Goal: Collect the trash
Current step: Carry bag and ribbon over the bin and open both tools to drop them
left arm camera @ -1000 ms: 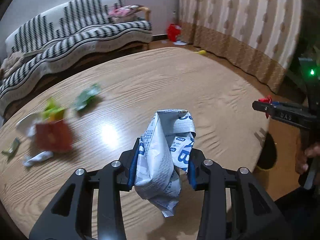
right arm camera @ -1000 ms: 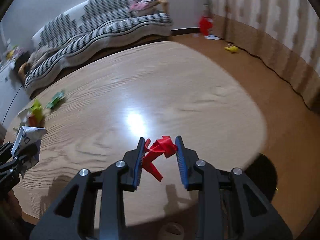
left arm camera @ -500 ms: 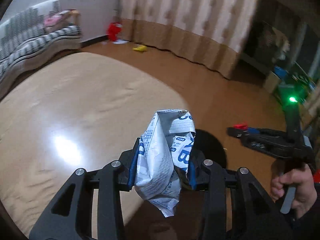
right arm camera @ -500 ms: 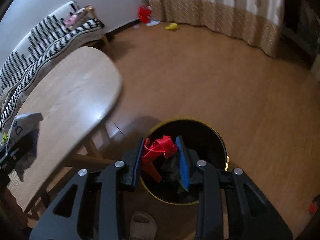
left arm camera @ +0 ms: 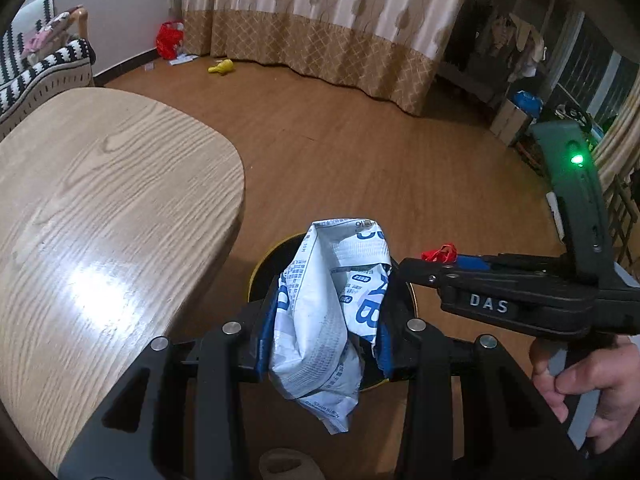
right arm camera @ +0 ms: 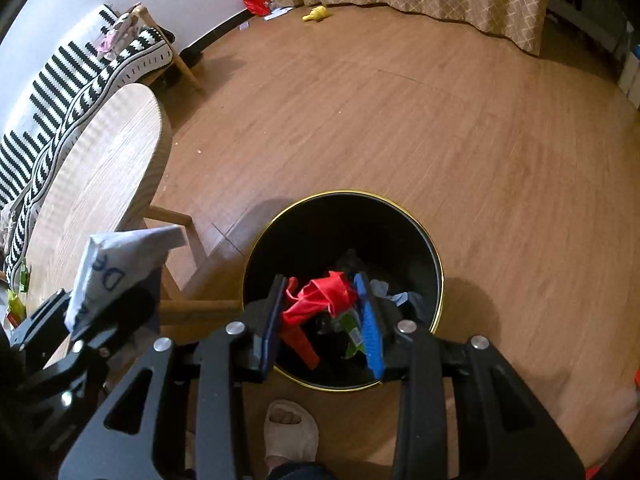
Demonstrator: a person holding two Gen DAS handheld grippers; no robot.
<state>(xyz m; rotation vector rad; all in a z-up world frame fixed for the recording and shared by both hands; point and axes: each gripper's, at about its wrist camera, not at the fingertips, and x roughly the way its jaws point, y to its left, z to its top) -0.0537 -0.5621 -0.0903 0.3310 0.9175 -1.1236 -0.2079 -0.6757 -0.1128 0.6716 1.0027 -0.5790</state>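
My left gripper (left arm camera: 324,324) is shut on a crumpled white and blue wrapper (left arm camera: 332,312), held over the near edge of a black trash bin with a gold rim (left arm camera: 260,264). My right gripper (right arm camera: 322,312) is shut on a red scrap (right arm camera: 320,294) directly above the bin (right arm camera: 400,208), which holds several bits of trash. The white wrapper (right arm camera: 116,264) and left gripper show at the left of the right wrist view. The right gripper (left arm camera: 436,258) with the red scrap (left arm camera: 440,253) shows at the right of the left wrist view.
A wooden table (left arm camera: 100,208) stands left of the bin, with more trash on its far end (right arm camera: 16,300). A striped sofa (right arm camera: 80,76) is behind it. A red bag (left arm camera: 168,38) and a yellow object (left arm camera: 221,67) lie by the curtain. My slippered foot (right arm camera: 290,428) is near the bin.
Both grippers swung from above the table to the bin on the floor, each still holding its trash. The right gripper's jaws look slightly wider apart around the red scrap.
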